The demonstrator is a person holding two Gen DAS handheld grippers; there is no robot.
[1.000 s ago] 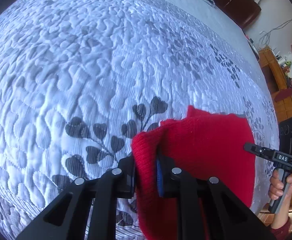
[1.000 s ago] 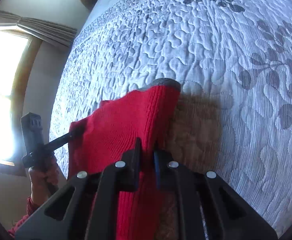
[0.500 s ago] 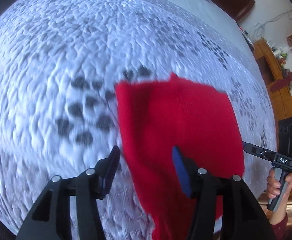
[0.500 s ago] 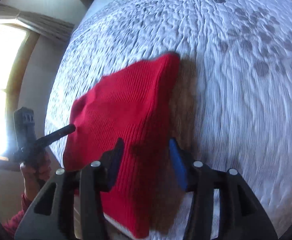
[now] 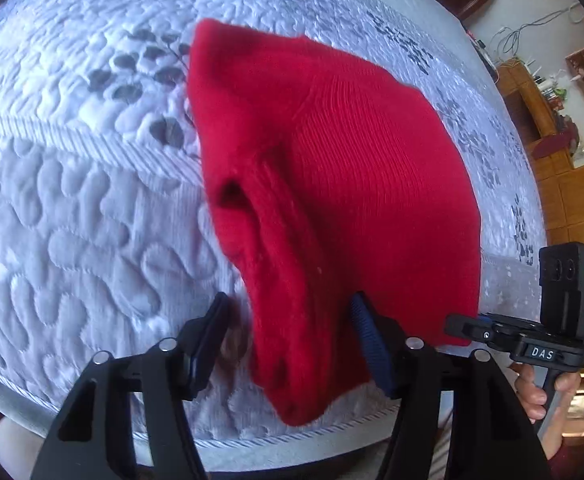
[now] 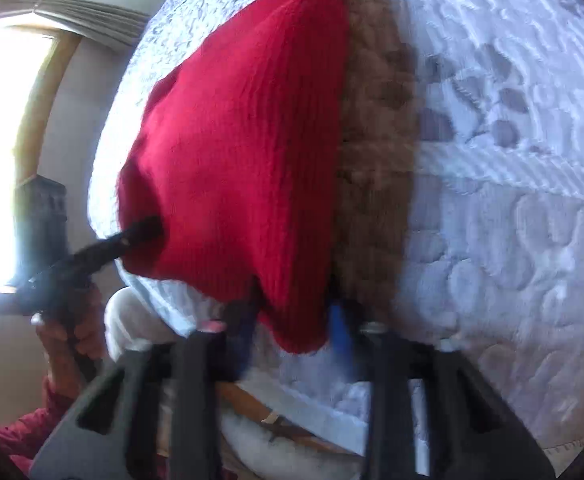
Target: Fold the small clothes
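Observation:
A red knitted garment (image 5: 332,184) lies folded on the white quilted bed, its near end hanging over the bed's front edge. My left gripper (image 5: 292,340) is open, its jaws wide on either side of the garment's near left end. My right gripper (image 6: 292,320) is open too, its jaws either side of the near right end of the garment (image 6: 243,140). The right gripper (image 5: 468,328) shows at the right in the left wrist view. The left gripper (image 6: 143,228) shows at the left in the right wrist view, its tip at the garment's edge.
The quilted bedspread (image 5: 71,220) with grey leaf prints fills both views; its piped front edge (image 5: 251,440) runs just under the grippers. A wooden cabinet (image 5: 552,128) stands to the right. A bright window (image 6: 7,140) with a curtain is on the left.
Both grippers opened and let go of the garment, then drew back toward the bed's front edge. The garment now lies folded on the bed.

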